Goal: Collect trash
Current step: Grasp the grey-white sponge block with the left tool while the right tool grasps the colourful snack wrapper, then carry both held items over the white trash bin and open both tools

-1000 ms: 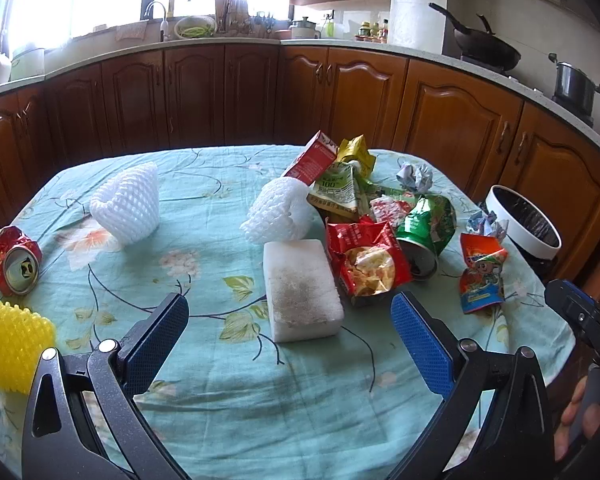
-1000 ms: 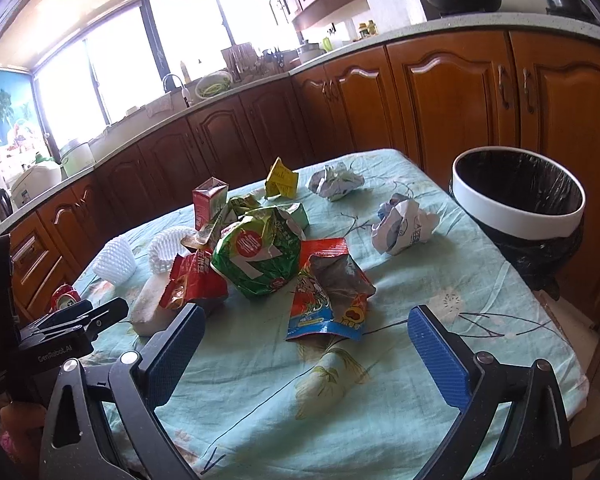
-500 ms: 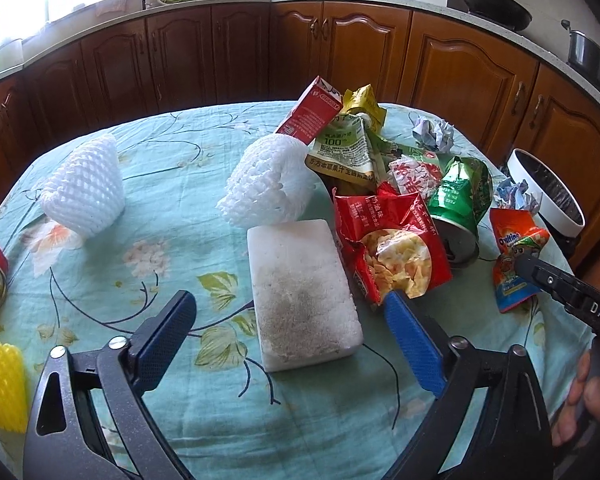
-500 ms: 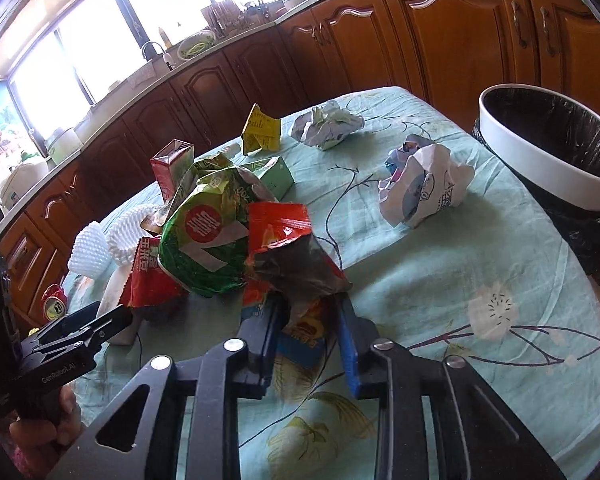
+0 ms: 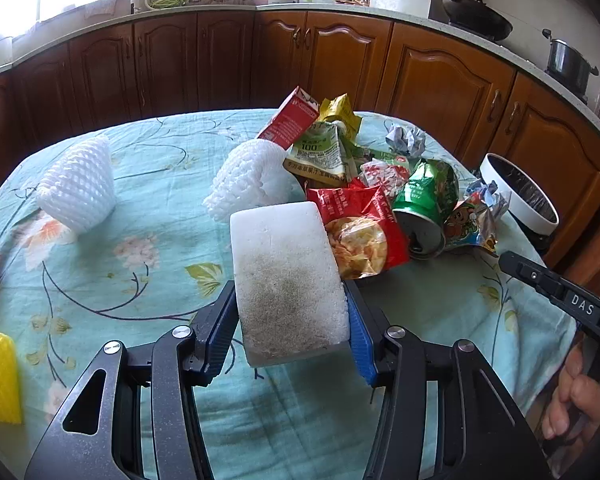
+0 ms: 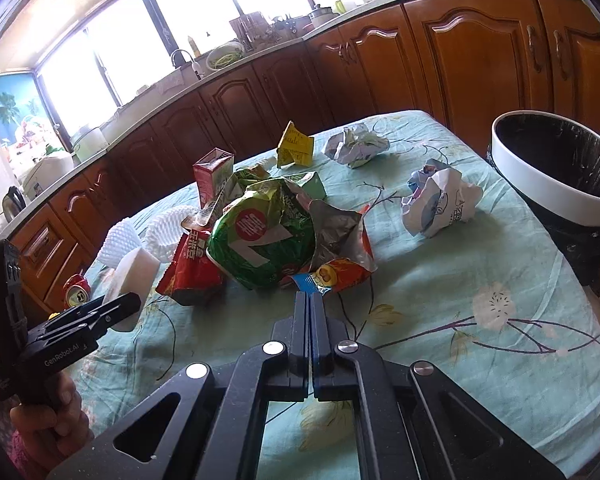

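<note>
On the left, the left tongs (image 5: pixel 292 332) have just been closing on the white foam block (image 5: pixel 286 276). The blue pads touch its two long sides near the close end. The block lies on the table (image 5: pixel 148 240), just in front of the red chip bag (image 5: pixel 356 224). Foam like this is very light and a bit squashy. It may dent if it is pinched hard, so a soft squeeze across the narrow sides is a good hold.

Next to the red chip bag lies the green cup (image 5: pixel 424 204), and right of that is the orange snack wrapper (image 6: pixel 340 264). The right tongs (image 6: pixel 310 300) have just been closing too. They are now pressed tight together. Their tips seem to pinch the blue corner of the wrapper, but the edge is so thin that it is hard to be sure. The wrapper is thin, crinkly and slippery. It could slide out, so a bite deeper in from the edge is safer.

The white trash bin (image 6: pixel 540 196) stands far right of the red chip bag, just past the table edge.
</note>
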Available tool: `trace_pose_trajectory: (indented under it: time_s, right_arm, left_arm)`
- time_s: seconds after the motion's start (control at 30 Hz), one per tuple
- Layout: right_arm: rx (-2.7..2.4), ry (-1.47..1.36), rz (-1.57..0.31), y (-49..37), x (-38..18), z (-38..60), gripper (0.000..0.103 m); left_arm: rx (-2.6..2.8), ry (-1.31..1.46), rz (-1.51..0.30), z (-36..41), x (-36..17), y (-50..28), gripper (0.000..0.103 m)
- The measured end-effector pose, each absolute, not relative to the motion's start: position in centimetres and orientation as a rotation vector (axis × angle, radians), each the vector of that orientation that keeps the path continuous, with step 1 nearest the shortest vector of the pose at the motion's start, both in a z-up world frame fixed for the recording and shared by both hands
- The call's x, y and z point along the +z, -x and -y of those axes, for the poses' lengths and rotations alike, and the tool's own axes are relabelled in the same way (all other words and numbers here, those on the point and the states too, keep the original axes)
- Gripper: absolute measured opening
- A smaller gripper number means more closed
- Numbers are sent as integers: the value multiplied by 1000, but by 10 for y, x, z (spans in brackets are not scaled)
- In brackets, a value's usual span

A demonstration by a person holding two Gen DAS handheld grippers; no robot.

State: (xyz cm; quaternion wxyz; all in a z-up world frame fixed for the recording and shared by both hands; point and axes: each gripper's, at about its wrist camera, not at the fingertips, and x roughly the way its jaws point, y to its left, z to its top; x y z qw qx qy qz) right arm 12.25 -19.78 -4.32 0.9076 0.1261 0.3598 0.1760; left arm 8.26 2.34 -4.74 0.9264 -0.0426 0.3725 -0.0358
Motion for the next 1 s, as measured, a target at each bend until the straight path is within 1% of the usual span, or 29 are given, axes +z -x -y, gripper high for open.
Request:
trace_pose_trajectory:
  time_s: [0.03,0.07,0.1,0.17,0.23,0.43,0.5,0.53,0.73,1.0]
  right_arm:
    - [365,-271,-745,-124,-43,199,3]
    - [373,-299,-750,-126,-43,202,9]
    - [364,-326,-756,-128,-44,206,12]
    - [337,-348,-756,-133,-45,213,28]
    - [317,-365,-749,-140,-45,219,30]
    - [289,-389,-787,-172,-54,226,30]
    - [310,-402,-822,-181,-61,225,18]
    - [324,-401,-829,-182,-63,224,4]
    - [355,-388,-754,-157,-38,232,1]
    - [265,-410,-659,-135,-3,293,1]
  left_arm:
    - [-73,91,-751,-24,-43,-79,50]
    - [-71,94,-740,-25,-39,-77,50]
    - [-68,98,-730,-27,-35,-76,50]
    - [-64,112,-703,-30,-26,-74,50]
    - [-59,121,-675,-30,-18,-75,50]
    - [-77,117,-644,-24,-3,-80,50]
    - [-87,118,-644,-21,-1,-85,50]
    - [-96,118,-646,-18,-1,-87,50]
    - [-162,97,-643,5,7,-100,50]
    - [-310,41,-647,67,17,-117,50]
